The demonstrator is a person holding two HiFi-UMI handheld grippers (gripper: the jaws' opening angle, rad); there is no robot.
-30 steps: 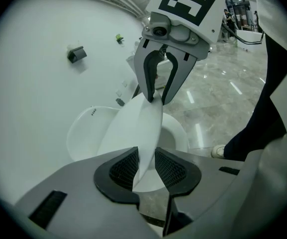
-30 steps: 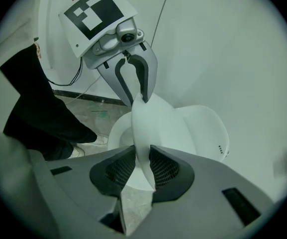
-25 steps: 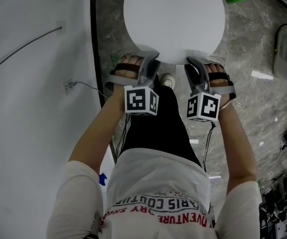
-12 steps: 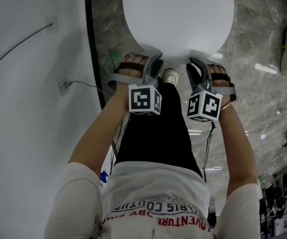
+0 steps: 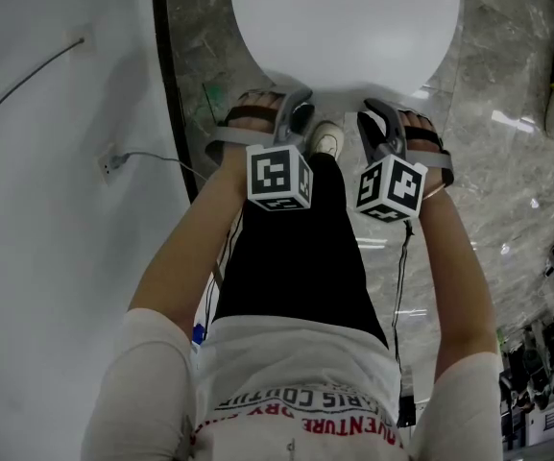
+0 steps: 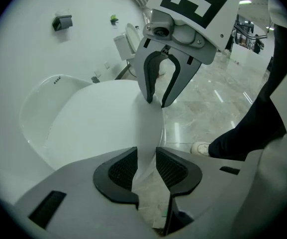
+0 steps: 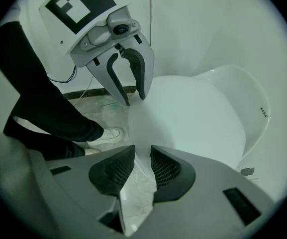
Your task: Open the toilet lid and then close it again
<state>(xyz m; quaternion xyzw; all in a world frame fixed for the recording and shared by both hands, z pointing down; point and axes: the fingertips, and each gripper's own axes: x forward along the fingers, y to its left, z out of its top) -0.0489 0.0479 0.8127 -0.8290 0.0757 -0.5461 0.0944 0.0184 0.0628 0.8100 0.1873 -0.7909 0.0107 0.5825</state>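
The white toilet lid [image 5: 344,27] fills the top of the head view, and I grip its near edge with both grippers. My left gripper [image 5: 294,115] is shut on the edge's left part, my right gripper [image 5: 377,115] on its right part. In the left gripper view the thin lid [image 6: 98,128] runs between the pads of my left gripper [image 6: 145,159], with the right gripper [image 6: 156,101] clamped further along. In the right gripper view the lid [image 7: 193,118] passes between the pads of my right gripper [image 7: 142,159], with the left gripper [image 7: 133,99] beyond. The bowl's rim [image 7: 252,108] shows under the lid.
A white wall [image 5: 36,257] with a cable and a socket [image 5: 111,164] runs along the left. The floor [image 5: 517,161] is grey marble. The person's white shoe [image 5: 326,142] stands just below the lid's edge. Another white fixture [image 6: 128,39] stands further along the wall.
Both grippers have sunk together with the lid's edge. The lid now looks wider and flatter in the head view, tipped further down towards the bowl.
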